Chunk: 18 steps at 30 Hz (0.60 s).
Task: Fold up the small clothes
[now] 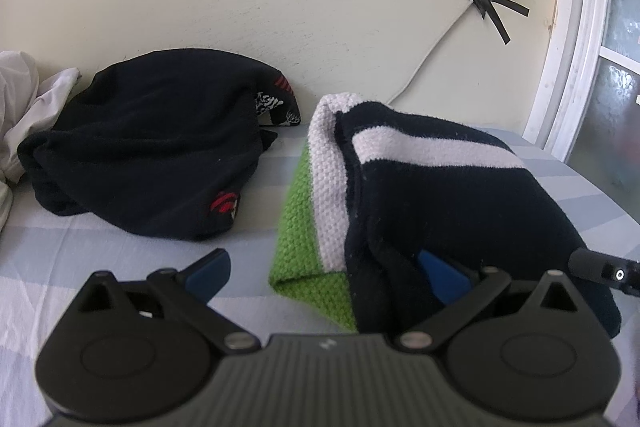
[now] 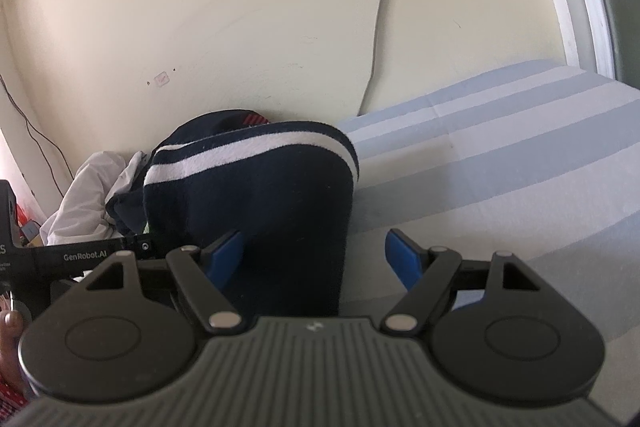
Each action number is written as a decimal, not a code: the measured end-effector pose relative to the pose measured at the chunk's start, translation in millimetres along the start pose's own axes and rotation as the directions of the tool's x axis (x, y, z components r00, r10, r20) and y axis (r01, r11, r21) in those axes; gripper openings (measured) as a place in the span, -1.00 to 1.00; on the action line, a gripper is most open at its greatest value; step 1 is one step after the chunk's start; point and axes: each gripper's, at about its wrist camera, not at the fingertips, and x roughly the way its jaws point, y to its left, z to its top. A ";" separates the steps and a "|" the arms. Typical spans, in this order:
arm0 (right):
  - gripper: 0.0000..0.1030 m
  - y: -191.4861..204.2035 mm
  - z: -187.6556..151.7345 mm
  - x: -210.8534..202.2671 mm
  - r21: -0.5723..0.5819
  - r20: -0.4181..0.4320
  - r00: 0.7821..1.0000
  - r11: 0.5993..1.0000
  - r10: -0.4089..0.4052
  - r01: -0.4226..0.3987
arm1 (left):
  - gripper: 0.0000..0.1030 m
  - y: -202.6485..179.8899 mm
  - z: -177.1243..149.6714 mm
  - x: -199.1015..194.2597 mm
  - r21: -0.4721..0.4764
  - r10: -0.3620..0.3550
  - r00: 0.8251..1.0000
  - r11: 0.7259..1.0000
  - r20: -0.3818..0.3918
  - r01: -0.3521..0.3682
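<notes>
left gripper [image 1: 326, 273]: fingers spread wide, gripping nothing; one blue finger is sitting tucked in the striped knit's [image 1: 432, 195] dark fold
right gripper [image 2: 314, 257]: fingers gaping wide over the knit's edge, not pinching it
knit: lying folded on the bed [image 2: 500, 163] near the wall-side edge
writing: "GenRobot.AI" showing on the left tool's side

We are seeing each gripper [image 1: 326, 273] [image 2: 316, 255] showing a ribbed grey body, black round-hubbed linkages, silver pivot pins and blue finger pads [image 2: 226, 253]; one side arm is reading "GenRobot.AI".
</notes>
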 end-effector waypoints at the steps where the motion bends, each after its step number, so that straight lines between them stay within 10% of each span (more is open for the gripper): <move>1: 0.56 0.0 -0.1 0.2 0.000 0.000 1.000 1.000 0.000 0.000 | 1.00 0.4 0.0 -0.2 -0.002 -0.003 1.000 1.000 0.001 0.003; 18: 0.57 -1.2 0.4 1.4 0.012 0.001 1.000 1.000 0.005 -0.005 | 1.00 2.2 -2.0 -0.4 -0.008 -0.025 1.000 1.000 0.005 0.026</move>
